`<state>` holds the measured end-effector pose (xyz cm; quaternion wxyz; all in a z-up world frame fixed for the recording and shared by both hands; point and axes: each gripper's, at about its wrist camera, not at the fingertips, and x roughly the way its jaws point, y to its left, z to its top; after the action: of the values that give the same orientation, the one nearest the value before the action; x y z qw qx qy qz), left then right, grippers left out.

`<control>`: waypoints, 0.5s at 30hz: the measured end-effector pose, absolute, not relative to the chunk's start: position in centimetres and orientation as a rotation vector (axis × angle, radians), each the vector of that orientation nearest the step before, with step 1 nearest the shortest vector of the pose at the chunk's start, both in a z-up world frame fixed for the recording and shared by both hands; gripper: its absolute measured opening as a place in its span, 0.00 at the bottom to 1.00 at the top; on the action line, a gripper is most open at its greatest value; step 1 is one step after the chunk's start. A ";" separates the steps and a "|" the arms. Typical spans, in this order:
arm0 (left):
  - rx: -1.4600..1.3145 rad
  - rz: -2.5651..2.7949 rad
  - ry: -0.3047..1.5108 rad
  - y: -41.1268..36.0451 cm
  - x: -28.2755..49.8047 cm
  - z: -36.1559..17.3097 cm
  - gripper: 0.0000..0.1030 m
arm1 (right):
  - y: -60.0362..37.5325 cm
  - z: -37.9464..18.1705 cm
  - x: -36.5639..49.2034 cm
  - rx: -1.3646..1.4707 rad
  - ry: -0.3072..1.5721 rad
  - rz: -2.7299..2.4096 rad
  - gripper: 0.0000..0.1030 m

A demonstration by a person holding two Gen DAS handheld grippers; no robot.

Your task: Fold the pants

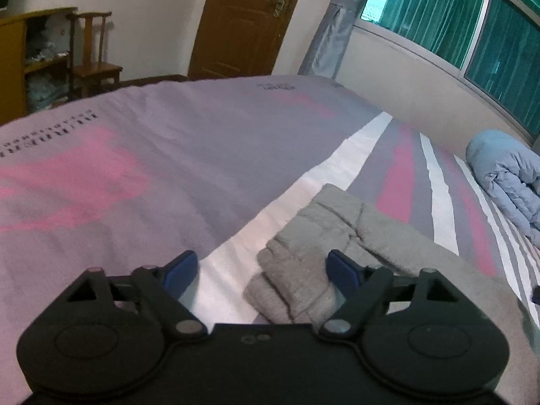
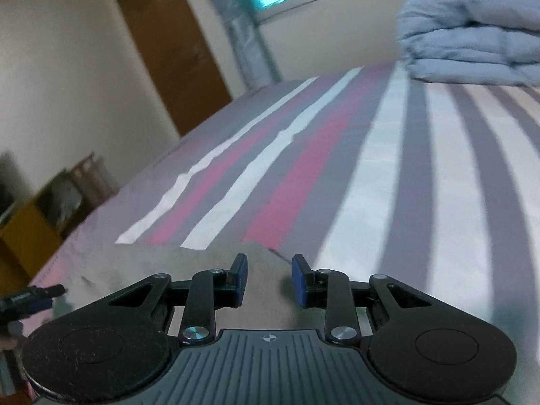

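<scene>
Grey pants (image 1: 354, 229) lie folded into a thick bundle on the striped bed sheet (image 1: 168, 141). My left gripper (image 1: 261, 256) hovers over the bundle's near end. Its blue pads (image 1: 182, 266) stand wide apart and press on nothing. In the right wrist view the grey pants (image 2: 189, 270) spread flat under my right gripper (image 2: 270, 260). Its pads (image 2: 241, 276) stand a narrow gap apart, and only flat fabric shows through the gap. A dark blue tip at the left edge of that view looks like the left gripper's finger (image 2: 33, 298).
A folded light blue quilt (image 1: 506, 175) (image 2: 472, 33) sits at the bed's far right by the window (image 1: 472, 27). Past the bed's far edge are a brown door (image 1: 243, 17), a grey curtain (image 1: 334, 27), a wooden chair (image 1: 94, 64) and a yellow cabinet (image 1: 20, 60).
</scene>
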<state>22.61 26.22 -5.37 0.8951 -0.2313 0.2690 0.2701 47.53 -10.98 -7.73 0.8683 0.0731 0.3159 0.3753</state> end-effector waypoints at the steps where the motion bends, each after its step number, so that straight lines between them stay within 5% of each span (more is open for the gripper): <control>1: -0.489 0.550 0.560 26.3 22.9 -5.5 0.61 | -10.3 -8.1 48.3 0.140 0.670 0.798 0.29; 4: -0.505 0.534 0.566 26.0 23.4 -5.8 0.48 | -8.6 -9.2 49.0 0.115 0.698 0.835 0.30; 8: -0.506 0.538 0.563 25.4 23.5 -6.0 0.44 | -7.7 -10.3 50.1 0.090 0.691 0.849 0.70; 10: -0.520 0.531 0.551 25.5 23.4 -6.1 0.41 | -7.7 -10.4 50.5 0.057 0.685 0.866 0.69; 13: -0.521 0.524 0.537 25.4 23.0 -6.3 0.38 | -6.9 -10.3 49.7 0.010 0.759 0.979 0.49; 15: -0.527 0.522 0.530 25.4 22.6 -6.3 0.38 | -6.2 -10.3 49.4 -0.076 0.745 1.020 0.44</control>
<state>22.64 25.40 -6.34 0.8979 -0.2546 0.2558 0.2522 49.36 -6.21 -10.26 0.8065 -0.0353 0.3480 0.4766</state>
